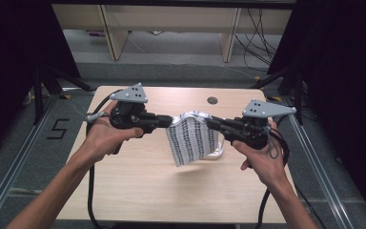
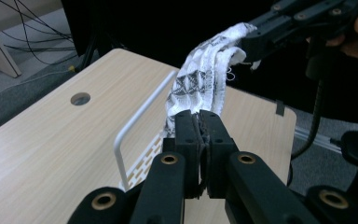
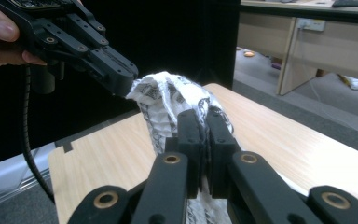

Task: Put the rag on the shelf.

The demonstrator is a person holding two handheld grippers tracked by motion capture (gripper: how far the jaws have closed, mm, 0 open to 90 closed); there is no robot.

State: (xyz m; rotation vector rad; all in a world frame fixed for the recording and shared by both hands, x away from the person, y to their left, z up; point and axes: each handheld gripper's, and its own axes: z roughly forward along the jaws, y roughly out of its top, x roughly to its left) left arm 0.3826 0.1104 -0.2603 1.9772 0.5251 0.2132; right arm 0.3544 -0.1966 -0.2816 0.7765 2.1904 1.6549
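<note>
A white cloth with a black pattern (image 1: 190, 138) hangs above the middle of the wooden table (image 1: 138, 181), held up by its top edge between both grippers. My left gripper (image 1: 168, 121) is shut on the cloth's left top corner, and my right gripper (image 1: 209, 122) is shut on its right top corner. In the left gripper view the cloth (image 2: 200, 86) runs from my own jaws up to the other gripper (image 2: 249, 46). In the right gripper view the cloth (image 3: 168, 100) bunches between my jaws and the other gripper (image 3: 128, 84).
A white wire rack (image 1: 219, 150) sits on the table under and just right of the cloth; its rail (image 2: 135, 123) stands close to the left jaws. A round cable hole (image 1: 212, 100) is near the table's far edge. Dark curtains flank both sides.
</note>
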